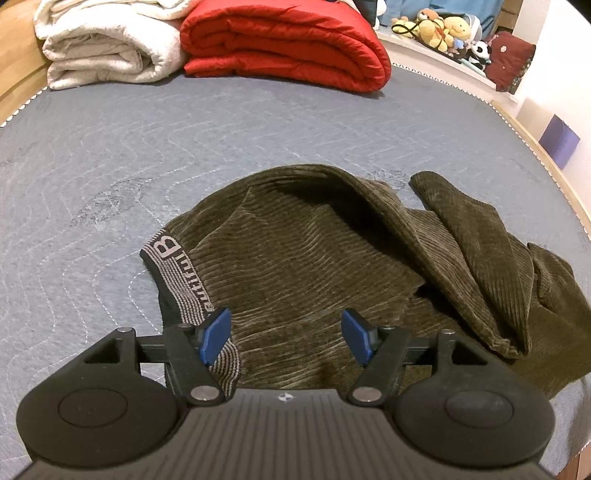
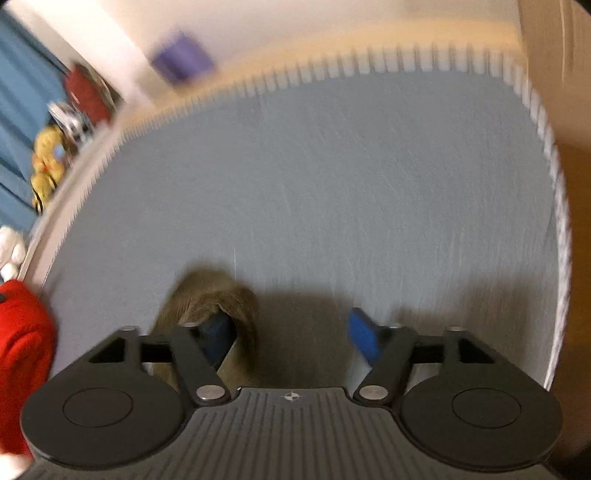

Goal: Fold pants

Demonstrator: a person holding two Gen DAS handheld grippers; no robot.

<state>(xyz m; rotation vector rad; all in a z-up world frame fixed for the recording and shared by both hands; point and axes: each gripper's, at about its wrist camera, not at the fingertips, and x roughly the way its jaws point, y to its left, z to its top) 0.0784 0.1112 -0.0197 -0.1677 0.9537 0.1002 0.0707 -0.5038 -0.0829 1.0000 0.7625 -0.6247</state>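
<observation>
Pants (image 1: 317, 258): dark olive corduroy, seen bunched in a loose heap on the bed (image 1: 110, 155), just ahead of the left gripper.
Waistband (image 1: 184, 284): a grey and black striped band with lettering was seen along the left edge of the heap, running under the left blue finger.
Pant leg (image 1: 476, 251): a twisted length was laid across the right side of the heap.
Left gripper (image 1: 288, 332): held low over the near edge of the pants; its blue fingers (image 1: 216, 334) were spread wide, with nothing between them.
Right gripper (image 2: 291, 334): seen in a blurred view over the grey bed cover (image 2: 332, 184); the fingers were spread wide, and a fold of the olive cloth (image 2: 210, 299) was draped over the left finger. Whether that cloth was caught could not be told.
Red quilt (image 1: 288, 40): folded, at the far end of the bed.
White blanket (image 1: 107, 40): folded, touching the red quilt's left side.
Stuffed toys (image 1: 439, 29): lined up on a ledge beyond the bed.
</observation>
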